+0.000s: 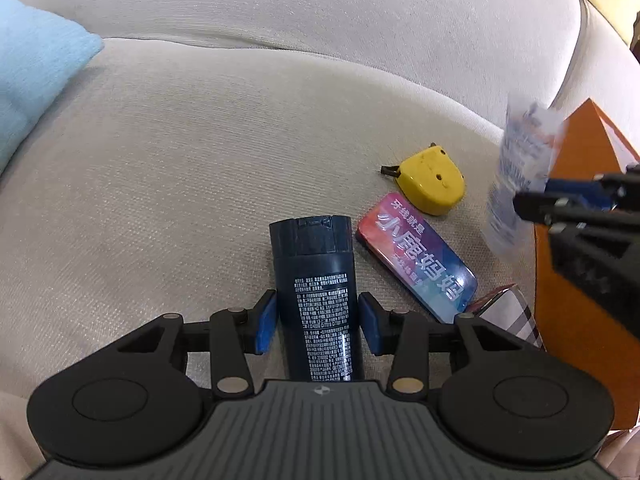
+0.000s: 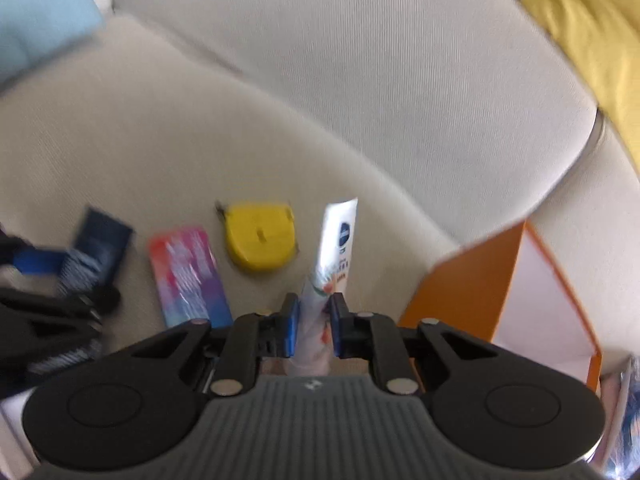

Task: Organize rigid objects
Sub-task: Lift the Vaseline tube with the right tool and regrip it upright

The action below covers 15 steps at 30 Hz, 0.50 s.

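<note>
A dark blue bottle [image 1: 316,280] lies lengthwise on the beige sofa seat [image 1: 160,200], and my left gripper [image 1: 318,314] is shut on its lower body with both blue pads against its sides. My right gripper [image 2: 314,320] is shut on a white tube [image 2: 338,240], which it holds clear of the seat with the flat end pointing away. In the left wrist view that tube [image 1: 520,168] is blurred at the right edge, with the right gripper [image 1: 536,202] clamped on it. The right wrist view shows the bottle [image 2: 100,248] and left gripper [image 2: 40,264] at far left.
A yellow tape measure [image 1: 432,182] and a colourful flat box [image 1: 416,260] lie on the seat between the two grippers. An open orange box [image 2: 472,280] stands at the right, with a checkered pack [image 1: 512,312] beside it. A light blue cushion [image 1: 36,80] lies at the left.
</note>
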### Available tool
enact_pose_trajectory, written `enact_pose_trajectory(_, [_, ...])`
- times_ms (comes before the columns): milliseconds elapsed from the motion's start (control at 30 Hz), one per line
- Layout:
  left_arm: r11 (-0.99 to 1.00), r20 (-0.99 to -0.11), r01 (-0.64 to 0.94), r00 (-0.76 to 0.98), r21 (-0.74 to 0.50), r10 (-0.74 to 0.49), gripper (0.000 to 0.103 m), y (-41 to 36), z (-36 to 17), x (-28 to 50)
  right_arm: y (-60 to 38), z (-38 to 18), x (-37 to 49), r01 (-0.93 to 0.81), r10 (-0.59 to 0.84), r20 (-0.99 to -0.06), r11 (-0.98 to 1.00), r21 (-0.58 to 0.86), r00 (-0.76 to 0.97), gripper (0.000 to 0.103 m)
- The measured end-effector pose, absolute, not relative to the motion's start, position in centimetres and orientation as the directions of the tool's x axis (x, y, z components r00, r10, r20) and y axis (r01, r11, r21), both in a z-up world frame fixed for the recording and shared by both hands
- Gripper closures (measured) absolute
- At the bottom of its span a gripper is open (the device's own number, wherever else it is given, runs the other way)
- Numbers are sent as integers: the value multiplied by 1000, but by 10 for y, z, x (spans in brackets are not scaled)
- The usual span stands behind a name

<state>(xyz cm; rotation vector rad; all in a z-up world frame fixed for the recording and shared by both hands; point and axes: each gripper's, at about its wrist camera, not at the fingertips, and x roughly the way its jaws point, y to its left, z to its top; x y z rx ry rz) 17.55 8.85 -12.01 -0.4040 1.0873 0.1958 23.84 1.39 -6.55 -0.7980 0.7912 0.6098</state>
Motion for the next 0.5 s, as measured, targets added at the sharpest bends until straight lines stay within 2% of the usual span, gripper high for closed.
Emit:
enact_pose_trajectory(133, [900,-891,-368,452,-235,-49,54,94,-119,172,21,-41,223,-771,297,-802,567,-289,519,88])
enact_pose_trajectory(300, [872,-903,-407,421,-270,-84,54,102,-127,171,29,-42,224,-808,373,-866,586,-59,334,88])
enact_pose_trajectory(500, [866,-906,-417,414,-276,-90,54,106,-130,172,32,-54,234,-806,358,-882,591,-39,305,88])
